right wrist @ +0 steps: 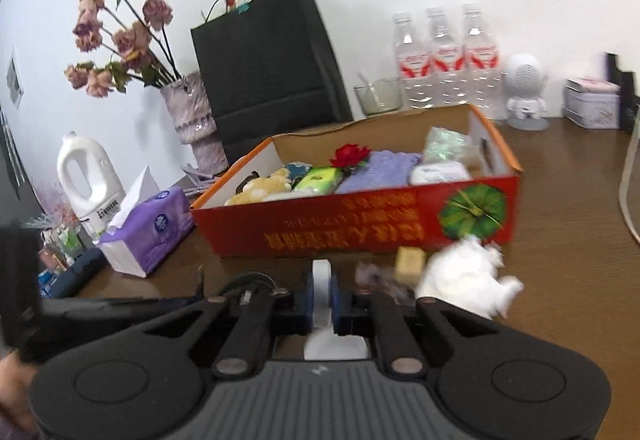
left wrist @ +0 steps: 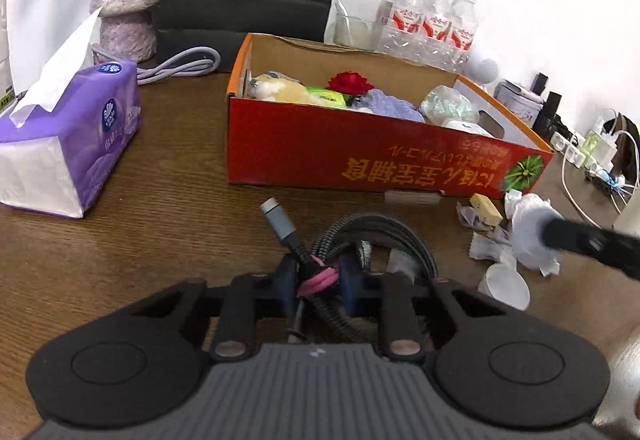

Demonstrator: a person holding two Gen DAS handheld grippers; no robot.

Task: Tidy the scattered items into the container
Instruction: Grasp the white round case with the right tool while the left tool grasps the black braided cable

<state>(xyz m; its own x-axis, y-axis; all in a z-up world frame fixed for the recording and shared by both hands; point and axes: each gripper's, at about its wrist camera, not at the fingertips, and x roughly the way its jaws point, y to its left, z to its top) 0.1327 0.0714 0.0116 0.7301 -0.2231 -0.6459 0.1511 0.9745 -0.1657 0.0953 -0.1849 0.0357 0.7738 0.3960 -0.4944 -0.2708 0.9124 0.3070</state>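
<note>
One coiled black braided cable (left wrist: 372,240), pink-banded, sits clamped in left gripper (left wrist: 316,280).

Left tongs (left wrist: 314,280) clamped on coiled cable (left wrist: 340,240) w/ pink band, just before red box (left wrist: 360,155).

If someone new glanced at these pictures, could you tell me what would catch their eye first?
Probably the red box in the middle of the wooden table, already holding a red flower and soft items. Next, the left gripper shut on a coiled cable bound with a pink band, just in front of the box. The right gripper pinches a white cup beside crumpled paper.
</note>
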